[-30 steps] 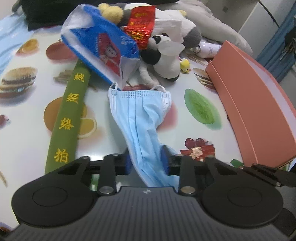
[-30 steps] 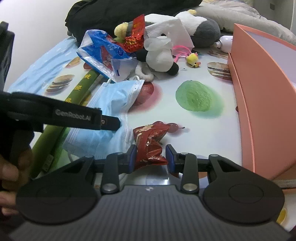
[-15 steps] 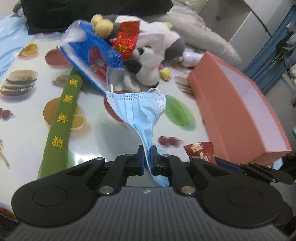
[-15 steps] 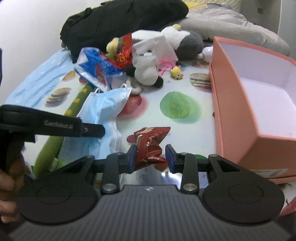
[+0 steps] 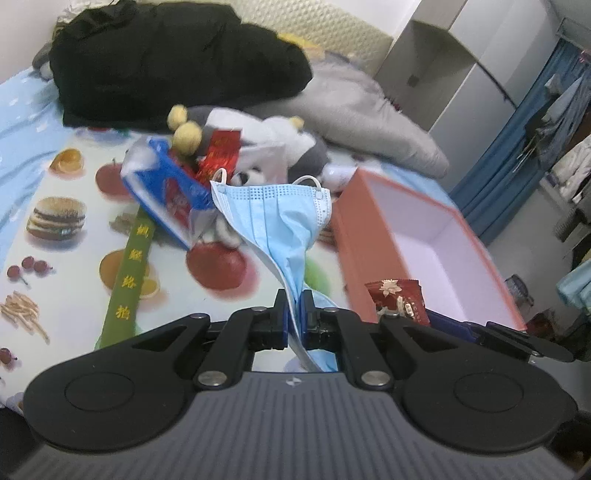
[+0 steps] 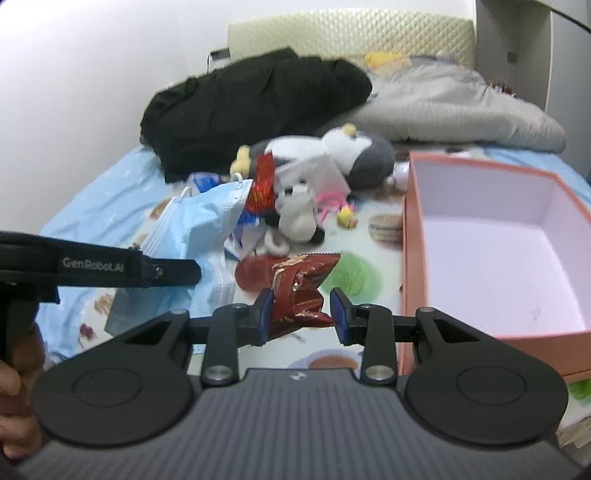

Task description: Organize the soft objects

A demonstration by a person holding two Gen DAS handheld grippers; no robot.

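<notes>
Two grips hold: left gripper (image 5: 294, 310) clamps the blue mask (image 5: 273, 214), right gripper (image 6: 301, 308) the red packet (image 6: 299, 291). Best carry both right, clear of the orange box (image 6: 413, 258) wall, before parting the jaws.

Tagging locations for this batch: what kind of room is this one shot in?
Most likely a bedroom. A padded headboard stands at the far end, grey bedding lies bunched before it, and clothes hang beside a blue curtain.

A pale blue pleated face mask (image 5: 280, 221) with white ear loops hangs twisted, lifted above the tablecloth left of the orange box (image 5: 369, 236). A crumpled dark red snack packet (image 6: 299, 291) is also aloft, just left of that open, white-lined box.
</notes>
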